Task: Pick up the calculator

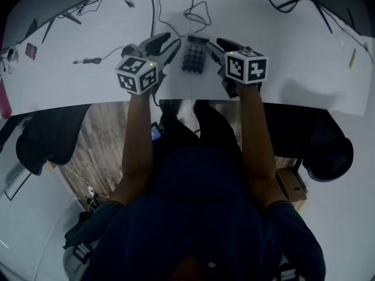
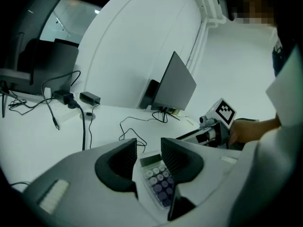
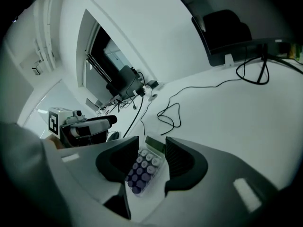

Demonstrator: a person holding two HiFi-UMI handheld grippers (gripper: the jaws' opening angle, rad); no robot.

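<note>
We've got the calculator (image 1: 194, 57) flat on the white desk (image 1: 293, 57), between left gripper (image 2: 148, 145) and right gripper (image 3: 151, 143), both sets of fingers (image 2: 120, 160) released.

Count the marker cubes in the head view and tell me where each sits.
2. One cube rides on the left tool, left of the calculator; the other is on the right tool, right of the calculator. None seems hidden.

Dark navy short-sleeved top (image 1: 205, 215), dark trousers (image 1: 206, 124). Left gripper (image 2: 149, 146), right gripper (image 3: 152, 146): pale grey shells, black ribbed jaws, white cubes (image 1: 137, 74) with black square markers.
</note>
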